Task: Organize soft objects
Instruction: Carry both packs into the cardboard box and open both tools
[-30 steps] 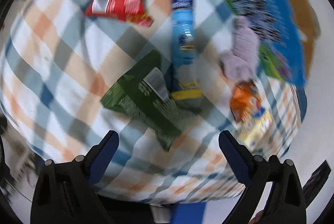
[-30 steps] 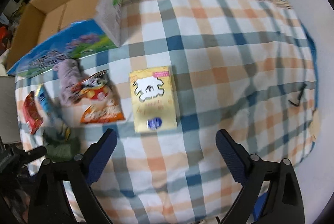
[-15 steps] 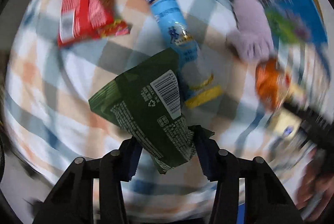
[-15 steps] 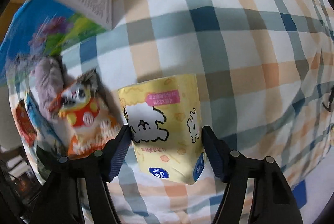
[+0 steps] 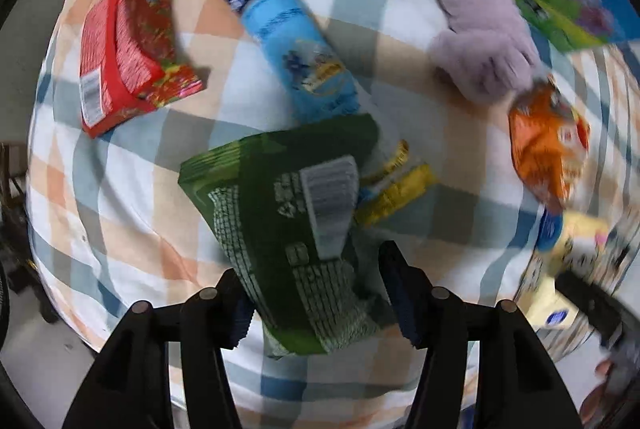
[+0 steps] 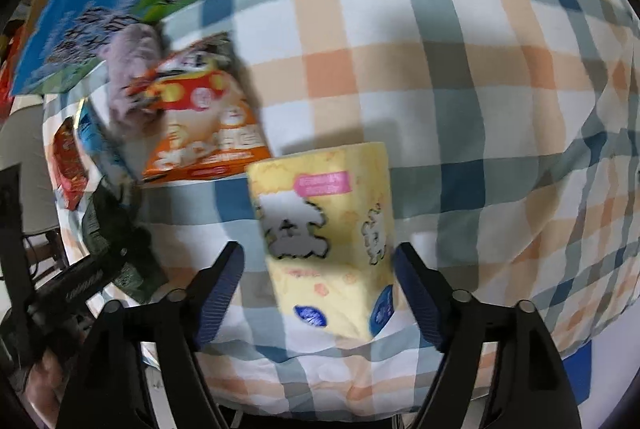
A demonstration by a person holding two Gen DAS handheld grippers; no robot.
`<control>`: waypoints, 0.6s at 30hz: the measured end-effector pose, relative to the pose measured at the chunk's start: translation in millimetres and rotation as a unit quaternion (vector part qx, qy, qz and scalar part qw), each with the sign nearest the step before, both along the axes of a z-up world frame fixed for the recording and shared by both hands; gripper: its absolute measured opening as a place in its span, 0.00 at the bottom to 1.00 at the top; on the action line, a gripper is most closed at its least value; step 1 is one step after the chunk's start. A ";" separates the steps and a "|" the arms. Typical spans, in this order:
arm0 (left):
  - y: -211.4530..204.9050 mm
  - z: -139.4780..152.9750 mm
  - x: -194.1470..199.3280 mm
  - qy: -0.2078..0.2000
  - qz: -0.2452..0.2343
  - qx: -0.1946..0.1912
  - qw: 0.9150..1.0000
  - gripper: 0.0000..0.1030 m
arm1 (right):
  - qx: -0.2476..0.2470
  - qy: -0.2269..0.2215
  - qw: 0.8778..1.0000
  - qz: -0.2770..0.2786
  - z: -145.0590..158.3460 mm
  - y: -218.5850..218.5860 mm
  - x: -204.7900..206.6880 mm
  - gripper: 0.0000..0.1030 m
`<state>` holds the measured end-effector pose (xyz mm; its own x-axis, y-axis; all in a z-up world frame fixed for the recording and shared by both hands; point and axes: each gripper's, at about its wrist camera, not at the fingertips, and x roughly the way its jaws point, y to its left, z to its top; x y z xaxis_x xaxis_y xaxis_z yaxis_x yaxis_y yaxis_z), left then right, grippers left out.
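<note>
Green packet (image 5: pixel 296 241) in left tongs (image 5: pixel 316 303) overlaps blue tube (image 5: pixel 288 41); right tongs (image 6: pixel 318 293) straddle yellow pack (image 6: pixel 332 237).

Left gripper (image 5: pixel 316 303) clamps a green packet (image 5: pixel 288 221) — right gripper (image 6: pixel 318 289) jaws straddle a yellow pack (image 6: pixel 332 229), left pad apart.

Left wrist view: looks steeply down and forward along its fingers, close over the checked cloth (image 5: pixel 120 229), green packet (image 5: pixel 296 229) filling lower centre of frame. Right wrist view: same close downward angle, yellow tissue pack (image 6: pixel 328 237) at lower centre. Shared ground: orange snack bag (image 5: pixel 548 145) (image 6: pixel 208 133), purple plush (image 5: pixel 484 41) (image 6: pixel 132 69), and the yellow pack at left view's lower right.
</note>
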<state>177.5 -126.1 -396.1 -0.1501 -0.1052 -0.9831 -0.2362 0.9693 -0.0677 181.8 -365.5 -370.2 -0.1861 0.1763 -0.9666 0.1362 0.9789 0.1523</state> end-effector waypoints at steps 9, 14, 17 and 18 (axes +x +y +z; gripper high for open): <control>-21.6 22.9 -24.6 -0.037 -0.008 0.020 0.999 0.30 | -0.052 0.022 0.998 0.000 -15.1 -17.7 -16.0 0.65; -50.5 58.6 -40.5 -0.066 -0.037 0.028 0.997 0.30 | -0.030 -0.001 1.000 -0.003 15.5 -34.3 -16.2 0.64; -66.0 82.7 -45.3 -0.090 -0.053 0.026 0.994 0.29 | -0.005 -0.021 1.000 0.002 44.9 -28.0 -19.4 0.64; -73.0 94.0 -47.4 -0.098 -0.056 0.020 0.993 0.29 | 0.007 -0.030 1.000 0.004 56.6 -27.3 -20.6 0.64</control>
<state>130.1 -199.1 -302.2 0.0356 -0.0590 -0.9976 -0.1132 0.9916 -0.0627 161.2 -392.8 -313.6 -0.1304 0.1892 -0.9732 0.1182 0.9776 0.1742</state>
